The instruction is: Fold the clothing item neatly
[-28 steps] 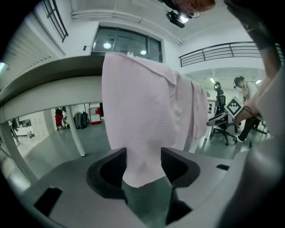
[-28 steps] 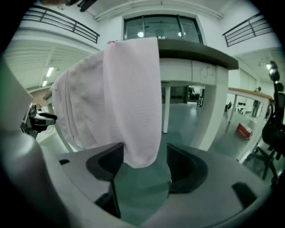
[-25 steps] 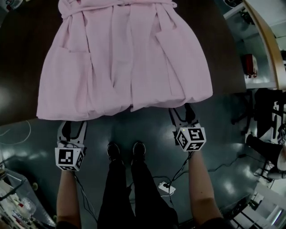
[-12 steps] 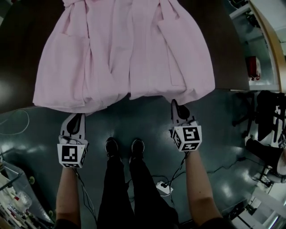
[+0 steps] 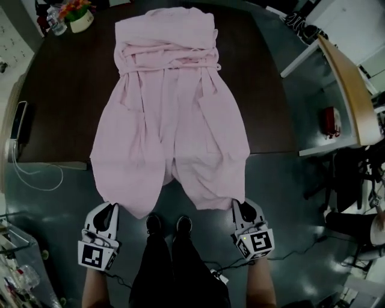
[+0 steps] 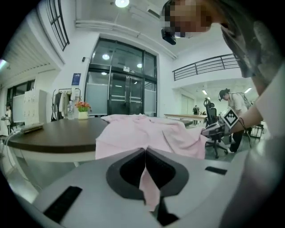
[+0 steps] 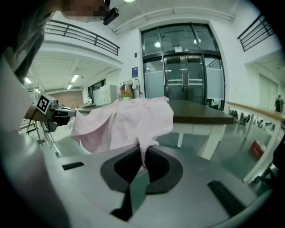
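A pink garment lies lengthwise on the dark table, and its hem hangs out past the near edge toward me. My left gripper is shut on the hem's left corner, and pink cloth shows pinched between its jaws. My right gripper is shut on the hem's right corner, with the fabric rising from its closed jaws. Both grippers are off the table, above the floor, with the hem sagging between them. Each gripper view shows the other gripper across the cloth.
A flower pot stands at the table's far left corner. A flat device with a white cable lies at its left edge. A wooden desk and a red item are to the right. My shoes are between the grippers.
Both grippers were open just below the hem, then shut on its corners. They have since risen and drawn back toward me, pulling the hem off the table edge.
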A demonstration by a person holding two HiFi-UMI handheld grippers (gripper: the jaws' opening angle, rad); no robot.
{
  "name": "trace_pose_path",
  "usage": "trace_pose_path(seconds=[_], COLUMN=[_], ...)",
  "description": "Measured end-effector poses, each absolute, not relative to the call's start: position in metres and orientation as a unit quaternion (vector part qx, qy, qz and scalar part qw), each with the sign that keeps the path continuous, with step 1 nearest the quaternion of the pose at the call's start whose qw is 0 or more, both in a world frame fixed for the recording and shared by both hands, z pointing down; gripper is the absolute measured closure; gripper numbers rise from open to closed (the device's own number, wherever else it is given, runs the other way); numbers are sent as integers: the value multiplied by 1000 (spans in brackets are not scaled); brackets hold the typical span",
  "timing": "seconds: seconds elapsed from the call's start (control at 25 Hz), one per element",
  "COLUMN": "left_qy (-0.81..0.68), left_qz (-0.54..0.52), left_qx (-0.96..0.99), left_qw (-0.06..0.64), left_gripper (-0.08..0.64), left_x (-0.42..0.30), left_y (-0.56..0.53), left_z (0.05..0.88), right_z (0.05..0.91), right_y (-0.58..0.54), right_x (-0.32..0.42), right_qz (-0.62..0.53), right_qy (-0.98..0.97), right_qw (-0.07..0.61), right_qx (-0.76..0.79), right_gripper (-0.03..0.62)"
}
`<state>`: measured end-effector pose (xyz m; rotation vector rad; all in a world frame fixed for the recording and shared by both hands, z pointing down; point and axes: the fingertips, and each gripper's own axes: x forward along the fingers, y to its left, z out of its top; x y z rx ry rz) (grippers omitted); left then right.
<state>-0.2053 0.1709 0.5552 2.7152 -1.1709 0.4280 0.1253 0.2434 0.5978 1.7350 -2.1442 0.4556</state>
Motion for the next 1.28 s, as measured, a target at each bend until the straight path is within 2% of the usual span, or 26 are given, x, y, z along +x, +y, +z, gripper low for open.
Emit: trace_pose_path(seconds=[0.44,0.6,0.8,1.04,1.16,1.28], left_qy=[-454,-467,-451,-409,-404,-402], left_qz=[102,87,59,33,42,43], left_qx=[885,880,890,912,914,915], left_qw=[32,18,37,19,-5,-2], left_gripper=[545,545,545,545,545,545], left_x=[-228,-221,-198,-171,-165,-159], left_y=[151,132,89,-35,-124,-216], left_z=[400,366,331,270,250,241], right_z=[415,375,336,276,257,244], right_y=[220,195,145,15,-67,-146], right_x=[117,115,101,104,116,132], right_qz=[68,34,-3,-1,-2,3], right_qy=[-806,-825,-854,-862,-845,-824], right_qw=[110,101,112,88,106,111], right_qx=[577,555,508,500,524,555], right_gripper=[592,592,592,592,592,592])
